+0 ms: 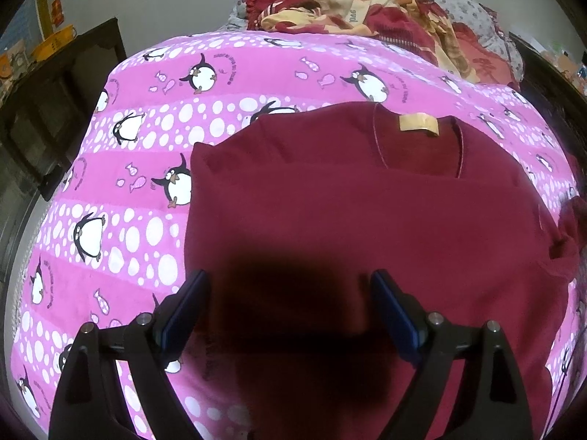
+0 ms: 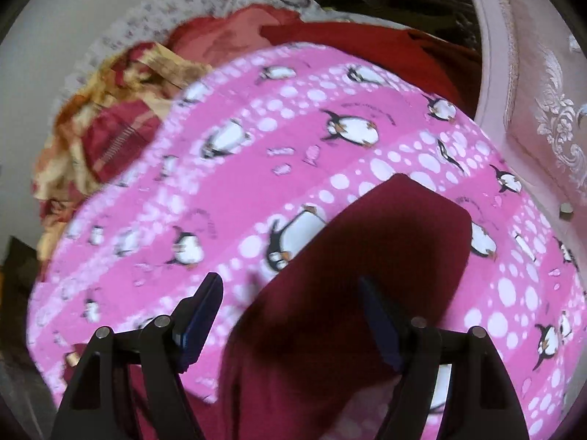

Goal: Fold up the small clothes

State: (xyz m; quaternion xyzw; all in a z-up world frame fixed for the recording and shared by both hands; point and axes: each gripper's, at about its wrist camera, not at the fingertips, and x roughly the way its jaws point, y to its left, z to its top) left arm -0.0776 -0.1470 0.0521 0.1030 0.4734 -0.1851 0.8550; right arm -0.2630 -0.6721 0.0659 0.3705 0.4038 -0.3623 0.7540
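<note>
Because the maroon T-shirt point(image 1: 367, 201) is soft, light knit that will sag and drag on the bedding rather than hold any shape, it looks best taken by pinching a hem edge or a sleeve corner, not the flat middle. It lies spread across the centre and lower right of the left wrist view on the pink penguin blanket point(image 1: 146, 168), its collar and tan neck label point(image 1: 418, 123) toward the top. The left gripper point(image 1: 290, 315) hangs over the lower body of the shirt with jaws wide apart, holding nothing. In the right wrist view the right gripper point(image 2: 290, 311), jaws likewise apart and empty, hovers above a sleeve point(image 2: 385, 234) lying in the lower middle. No containers show; a crumpled red-and-cream quilt point(image 1: 367, 3) fills the upper frame.
</note>
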